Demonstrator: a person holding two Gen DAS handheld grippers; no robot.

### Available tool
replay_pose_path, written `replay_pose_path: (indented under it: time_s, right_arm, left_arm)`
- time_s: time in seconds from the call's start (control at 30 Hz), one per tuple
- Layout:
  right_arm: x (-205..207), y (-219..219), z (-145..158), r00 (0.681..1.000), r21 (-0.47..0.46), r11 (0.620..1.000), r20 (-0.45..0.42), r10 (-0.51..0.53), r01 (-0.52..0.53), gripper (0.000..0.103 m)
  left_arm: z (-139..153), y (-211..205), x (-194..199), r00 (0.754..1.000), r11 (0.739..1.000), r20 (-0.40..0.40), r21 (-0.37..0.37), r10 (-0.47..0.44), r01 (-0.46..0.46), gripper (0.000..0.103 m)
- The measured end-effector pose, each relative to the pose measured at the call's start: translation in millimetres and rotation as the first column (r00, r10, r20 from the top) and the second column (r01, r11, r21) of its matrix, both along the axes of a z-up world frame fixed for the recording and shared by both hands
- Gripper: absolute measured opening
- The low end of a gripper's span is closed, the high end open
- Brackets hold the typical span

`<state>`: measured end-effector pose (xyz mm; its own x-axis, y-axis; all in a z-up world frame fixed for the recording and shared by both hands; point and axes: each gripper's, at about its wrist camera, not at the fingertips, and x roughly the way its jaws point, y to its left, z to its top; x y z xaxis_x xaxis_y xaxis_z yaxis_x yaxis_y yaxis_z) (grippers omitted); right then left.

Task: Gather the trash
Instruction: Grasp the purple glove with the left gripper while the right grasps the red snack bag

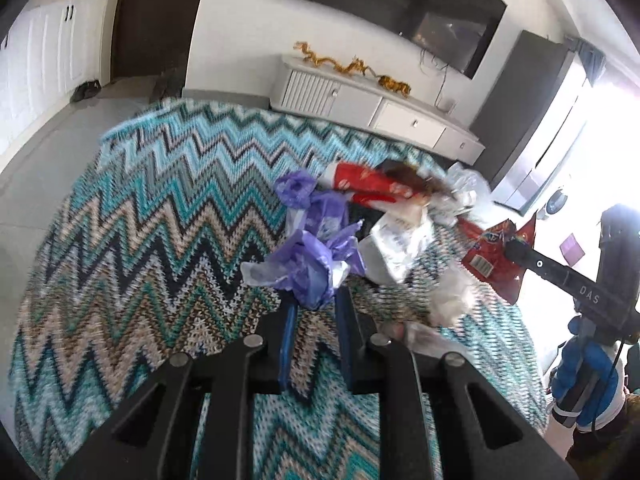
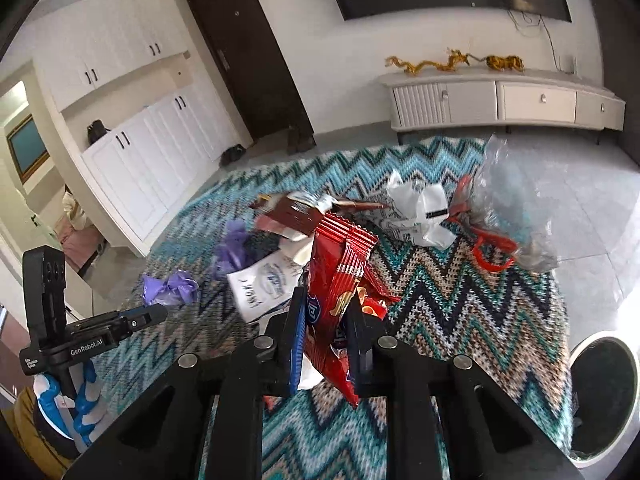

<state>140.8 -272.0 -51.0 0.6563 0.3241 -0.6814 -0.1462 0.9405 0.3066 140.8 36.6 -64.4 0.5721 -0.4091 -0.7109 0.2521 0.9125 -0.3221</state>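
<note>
The left gripper [image 1: 314, 300] has its jaws clamped on a purple plastic bag [image 1: 308, 268]; the right gripper [image 2: 325, 320] pinches a red snack wrapper [image 2: 340, 280]. Other trash lies on the zigzag rug [image 2: 460, 320]. Both grips look thin, so the 2 pieces may slip while carried to the bin [image 2: 632, 380].

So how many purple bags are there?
2. The held bag is pinched in the left tongs; the other bag lies on the rug just beyond, beside the pile. More could be hidden under it.
</note>
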Motion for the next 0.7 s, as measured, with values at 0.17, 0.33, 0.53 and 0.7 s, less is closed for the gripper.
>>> replay_pose_path:
  time_s: [0.17, 0.33, 0.53, 0.7]
  right_arm:
    - [-29.1, -13.7, 35.1, 0.997, 0.018, 1.0, 0.072, -0.015, 0.014, 0.018]
    - [-64.7, -44.4, 66.2, 0.987, 0.029, 0.998, 0.148, -0.065, 0.061, 0.018]
    - [-105.4, -103.7, 85.5, 0.965, 0.009, 0.986, 0.203, -0.164, 0.165, 0.018]
    - [-132.8, -173.4, 73.7, 0.935, 0.004, 0.955, 0.201, -0.291, 0.296, 0.018]
  left_arm:
    - [41.5, -3.6, -23.0, 0.997, 1.0, 0.076, -0.002, -0.017, 0.017, 0.018]
    - [78.0, -32.3, -42.3, 0.988, 0.998, 0.14, 0.009, -0.066, 0.066, 0.018]
    - [104.2, -103.7, -48.4, 0.972, 0.985, 0.164, 0.029, -0.17, 0.168, 0.018]
    - [105.3, -184.3, -48.6, 0.946, 0.956, 0.14, 0.045, -0.293, 0.289, 0.018]
